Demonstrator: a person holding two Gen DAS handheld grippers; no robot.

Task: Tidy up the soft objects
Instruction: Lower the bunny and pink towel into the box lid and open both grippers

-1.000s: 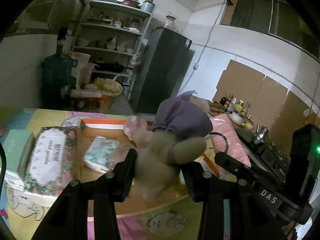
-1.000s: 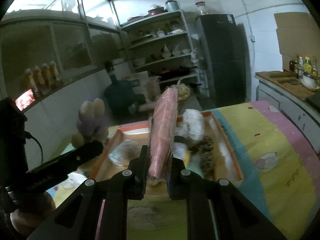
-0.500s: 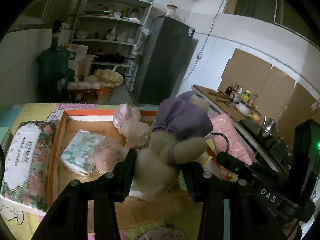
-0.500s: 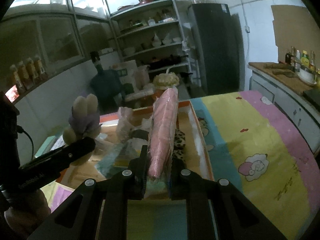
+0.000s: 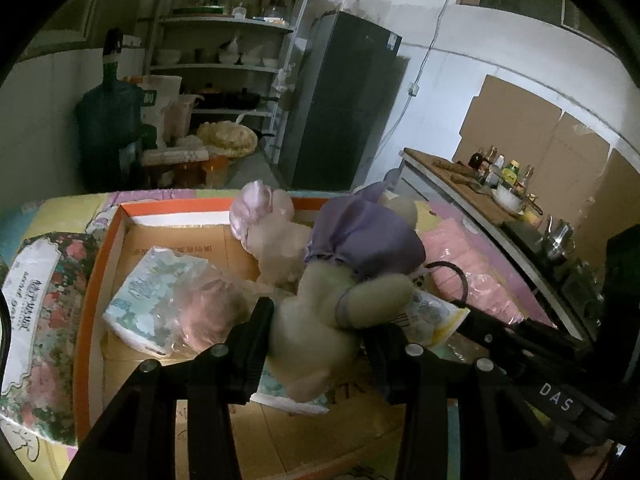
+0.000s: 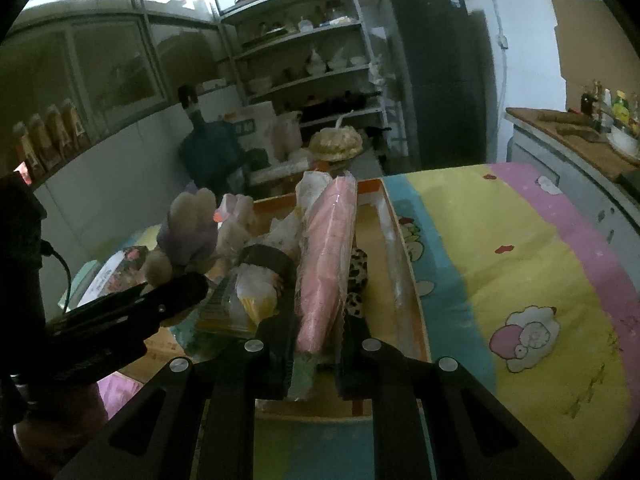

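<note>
My left gripper [image 5: 320, 332] is shut on a beige plush rabbit in a purple dress [image 5: 344, 276], held over an orange-rimmed cardboard box [image 5: 96, 264]. The same rabbit [image 6: 188, 228] shows at the left of the right wrist view. My right gripper [image 6: 316, 328] is shut on a flat pink wrapped pack [image 6: 326, 256], held edge-up over the box's right side [image 6: 404, 264]. In the box lie a pink-eared plush [image 5: 268, 232], a pale tissue pack [image 5: 140, 296], a clear bag with something pink [image 5: 204, 308] and a leopard-print item [image 6: 358, 280].
A floral tissue pack [image 5: 36, 320] lies left of the box on a cartoon-print sheet [image 6: 520, 264]. Behind stand a water jug [image 5: 108, 128], shelves with dishes [image 5: 228, 60] and a dark fridge [image 5: 344, 108]. A counter with bottles [image 5: 496, 176] runs along the right.
Both grippers have come forward and down over the box with their loads; the box and its contents look larger and nearer. Neither grip has changed.
</note>
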